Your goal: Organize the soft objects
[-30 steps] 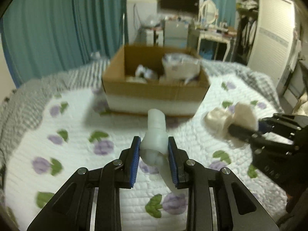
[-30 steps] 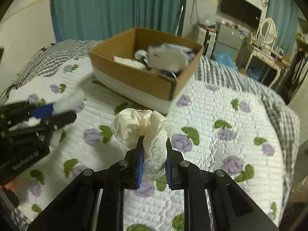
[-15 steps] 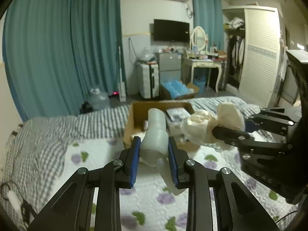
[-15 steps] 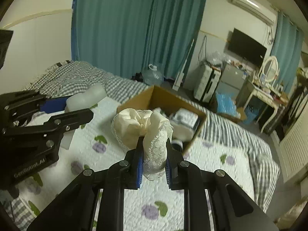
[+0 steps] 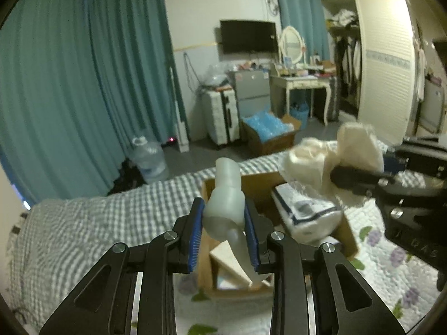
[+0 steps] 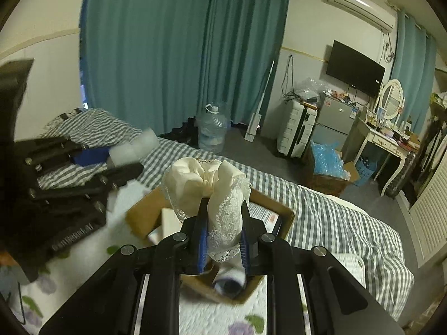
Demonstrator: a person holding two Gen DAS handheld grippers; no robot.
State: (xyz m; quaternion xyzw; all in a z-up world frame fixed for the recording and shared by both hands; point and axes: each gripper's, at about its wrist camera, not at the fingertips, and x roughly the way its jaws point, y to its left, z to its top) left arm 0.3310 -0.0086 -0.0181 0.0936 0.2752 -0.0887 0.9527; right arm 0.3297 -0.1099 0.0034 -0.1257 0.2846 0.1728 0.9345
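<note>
My left gripper [image 5: 223,234] is shut on a pale translucent soft toy [image 5: 225,203] and holds it in the air above the near end of an open cardboard box [image 5: 205,251]. My right gripper [image 6: 222,240] is shut on a cream lace cloth bundle [image 6: 206,187], also above the box [image 6: 139,215]. Each gripper shows in the other's view: the right one with the cloth [image 5: 357,180] at the right, the left one with the toy [image 6: 123,167] at the left. The box holds a white plastic-wrapped pack [image 5: 304,215] and other white items.
The box sits on a bed with a white floral quilt [image 5: 391,273] and a grey checked blanket [image 5: 83,223]. Beyond the bed are teal curtains [image 5: 83,83], a water jug [image 5: 148,159], a suitcase [image 5: 220,114], a dressing table [image 5: 301,83] and a wardrobe [image 5: 385,64].
Both grippers have risen and moved forward over the box, still holding their objects. The box, far ahead a second ago, now lies just below the fingers.
</note>
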